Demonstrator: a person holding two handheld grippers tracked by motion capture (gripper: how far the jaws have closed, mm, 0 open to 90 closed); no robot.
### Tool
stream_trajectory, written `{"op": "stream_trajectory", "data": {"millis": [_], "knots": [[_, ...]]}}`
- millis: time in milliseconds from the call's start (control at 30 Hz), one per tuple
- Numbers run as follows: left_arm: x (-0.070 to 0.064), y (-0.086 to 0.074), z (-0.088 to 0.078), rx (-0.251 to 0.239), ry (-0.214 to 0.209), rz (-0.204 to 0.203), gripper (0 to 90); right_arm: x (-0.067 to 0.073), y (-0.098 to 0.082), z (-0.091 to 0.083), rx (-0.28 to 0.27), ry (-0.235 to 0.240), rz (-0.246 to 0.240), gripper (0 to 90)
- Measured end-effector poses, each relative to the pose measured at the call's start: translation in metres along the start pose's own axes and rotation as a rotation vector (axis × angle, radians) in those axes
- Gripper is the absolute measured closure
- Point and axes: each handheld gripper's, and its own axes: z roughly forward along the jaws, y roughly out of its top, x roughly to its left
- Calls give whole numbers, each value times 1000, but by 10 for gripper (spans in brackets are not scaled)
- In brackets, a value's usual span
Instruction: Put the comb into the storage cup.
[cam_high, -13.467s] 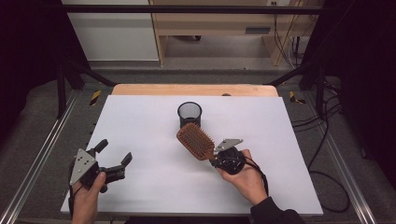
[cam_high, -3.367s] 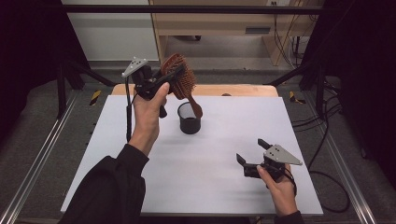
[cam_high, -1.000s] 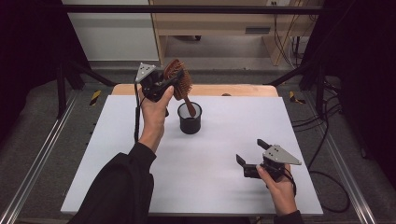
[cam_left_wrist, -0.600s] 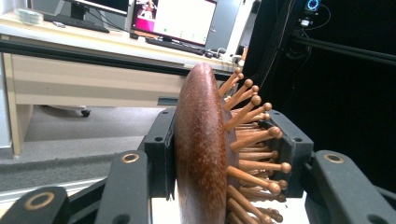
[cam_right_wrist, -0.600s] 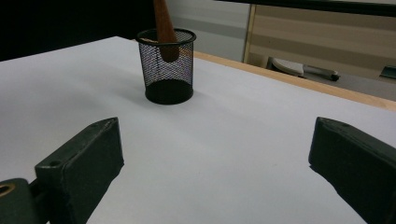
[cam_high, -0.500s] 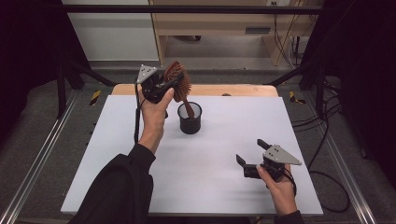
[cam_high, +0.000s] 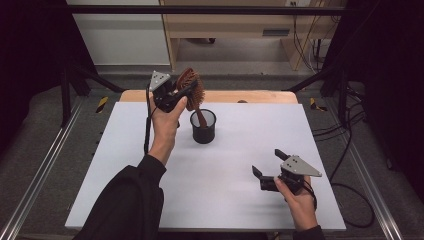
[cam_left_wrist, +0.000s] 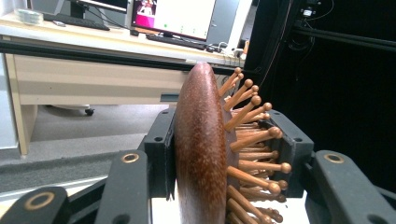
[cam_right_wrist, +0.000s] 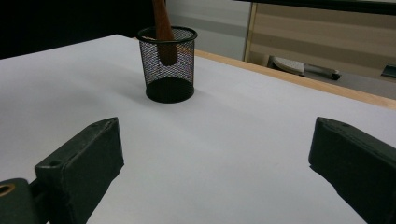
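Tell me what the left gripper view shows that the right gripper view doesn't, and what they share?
The left gripper view alone shows the hairbrush head clamped between black jaws, its ball-tipped wooden bristles, and a desk with a monitor behind. The right gripper view alone shows the black mesh cup on the white table, with the brush handle dipping into it, seen past widely parted jaws. Both show parts of the same wooden brush.
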Motion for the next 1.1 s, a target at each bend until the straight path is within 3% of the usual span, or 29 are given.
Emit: {"op": "stream_trajectory", "data": {"millis": [867, 1000, 1100], "knots": [[2, -8, 3, 22, 0, 14, 506, 0, 0, 0, 4, 1, -3, 32], [2, -9, 3, 24, 4, 32, 506, 0, 0, 1, 4, 0, -2, 32], [2, -10, 4, 27, 0, 21, 506, 0, 0, 0, 4, -1, -1, 32]]}}
